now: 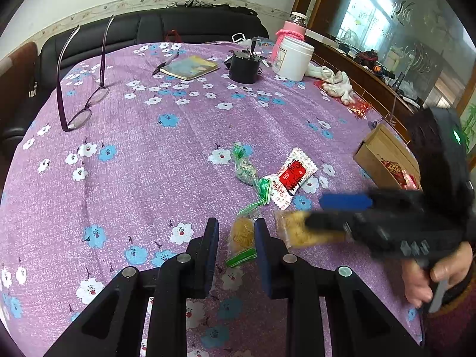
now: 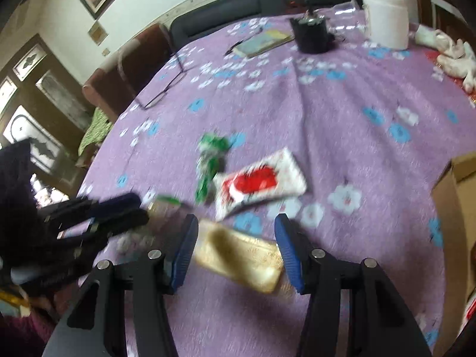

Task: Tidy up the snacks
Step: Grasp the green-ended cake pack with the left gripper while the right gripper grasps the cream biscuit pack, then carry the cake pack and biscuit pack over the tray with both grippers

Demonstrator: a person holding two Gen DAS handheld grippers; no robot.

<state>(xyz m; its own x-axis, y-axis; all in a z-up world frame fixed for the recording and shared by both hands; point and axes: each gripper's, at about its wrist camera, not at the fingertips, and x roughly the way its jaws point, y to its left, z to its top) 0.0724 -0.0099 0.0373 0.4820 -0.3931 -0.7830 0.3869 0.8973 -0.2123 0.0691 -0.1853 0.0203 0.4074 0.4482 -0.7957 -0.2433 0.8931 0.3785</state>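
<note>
Snacks, five or so small packets, lie bunched on the purple flowered cloth of the bench (image 1: 142,154), toward its right-hand edge, none of them yet in the cardboard box (image 1: 383,160) that stands open just beyond them at that edge.

Step in hand, as I judge it: picking up. Two packets are being addressed at once.

- Left tongs (image 1: 235,239): nearly closed, blue pads either side of a clear packet of yellow noodle snack with green ends (image 1: 241,238). Whether the pads press it or only straddle it I cannot tell.
- Right tongs (image 2: 236,250): about half open, straddling a flat golden wafer packet (image 2: 244,255) lying crosswise between the pads; gaps show at both sides, so nothing is gripped. That view is smeared by motion.
- Farther toward the bench middle: a white packet with a red label (image 1: 293,175), a green-and-white twisted sweet (image 1: 244,169), and a green-striped wrapper (image 1: 263,190) touching the white one.

Next move, by my reckoning: right tongs close on the wafer packet, lift, and carry it to the box. Thin crinkly film; a shallow pinch may slip.

Far side of the bench: spectacles (image 1: 86,101), notebook (image 1: 190,67), black pot (image 1: 245,67), white jar (image 1: 293,58).
</note>
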